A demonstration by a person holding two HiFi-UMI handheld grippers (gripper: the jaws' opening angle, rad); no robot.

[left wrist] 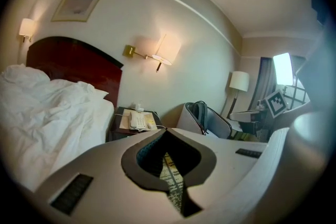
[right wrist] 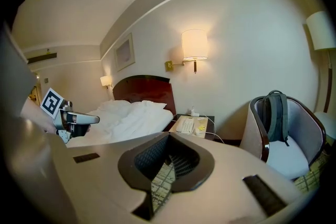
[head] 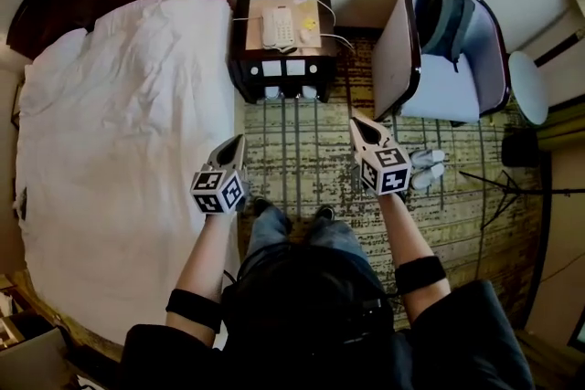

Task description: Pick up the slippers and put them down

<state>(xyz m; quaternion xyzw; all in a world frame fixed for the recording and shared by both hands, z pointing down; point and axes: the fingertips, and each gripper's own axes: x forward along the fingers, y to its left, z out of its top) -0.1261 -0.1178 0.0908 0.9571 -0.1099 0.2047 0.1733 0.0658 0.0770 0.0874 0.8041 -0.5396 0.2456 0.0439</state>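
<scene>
A pair of pale grey slippers lies side by side on the patterned carpet, just right of my right gripper and in front of the armchair. The right gripper is held up in the air, shut, with nothing between its jaws. My left gripper hovers by the bed's edge, also shut and empty. Both point toward the nightstand. Neither gripper view shows the slippers. Each gripper appears in the other's view: the right one and the left one.
A white bed fills the left. A dark nightstand with a phone stands ahead. An armchair holding a backpack is at the right, beside a round white table and a thin black stand.
</scene>
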